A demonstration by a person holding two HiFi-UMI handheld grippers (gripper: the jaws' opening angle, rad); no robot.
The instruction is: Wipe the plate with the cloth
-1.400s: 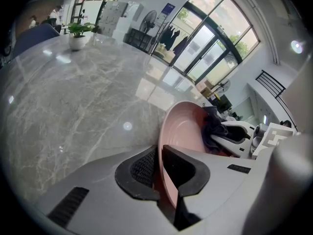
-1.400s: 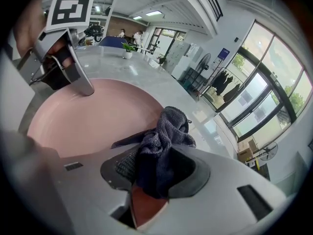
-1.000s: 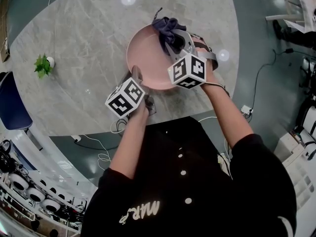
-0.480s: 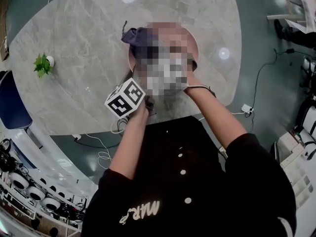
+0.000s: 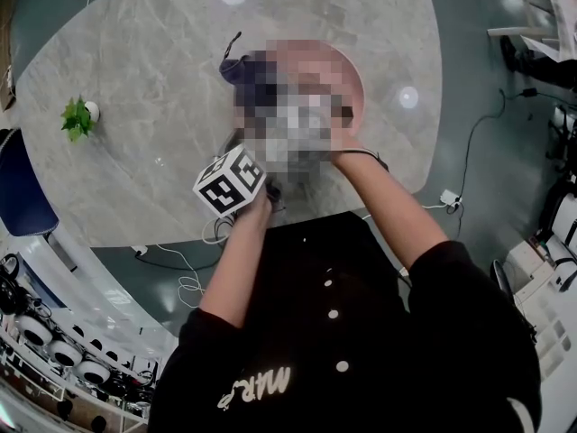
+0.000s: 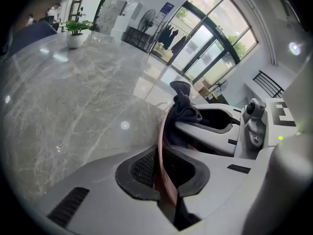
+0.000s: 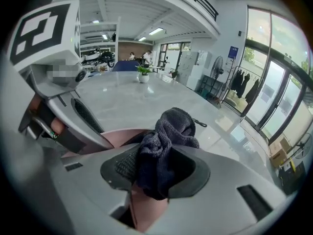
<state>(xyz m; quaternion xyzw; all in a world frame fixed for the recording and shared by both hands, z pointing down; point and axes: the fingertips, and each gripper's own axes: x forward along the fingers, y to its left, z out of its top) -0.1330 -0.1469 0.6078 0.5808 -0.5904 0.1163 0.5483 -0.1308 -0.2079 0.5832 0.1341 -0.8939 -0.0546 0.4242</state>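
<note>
A pink plate [image 5: 353, 75] lies on the grey marble table [image 5: 153, 52]. My left gripper [image 6: 164, 176] is shut on the plate's near rim [image 6: 161, 146], which shows edge-on between the pads. Its marker cube [image 5: 230, 183] shows in the head view. My right gripper [image 7: 154, 173] is shut on a bunched dark blue cloth [image 7: 171, 126] over the plate [image 7: 122, 136]. In the head view the cloth [image 5: 236, 66] pokes out at the plate's far left rim, and a mosaic patch hides the right gripper and much of the plate. The cloth [image 6: 183, 109] also shows in the left gripper view.
A small potted plant [image 5: 79, 118] stands at the table's left. The table's front edge runs just below the left gripper's cube. A blue chair [image 5: 22, 188] sits at far left, and cables [image 5: 185, 278] lie on the floor.
The right gripper has carried the cloth leftward across the plate, from the far right rim to the far left rim. The left gripper has kept still on the rim.
</note>
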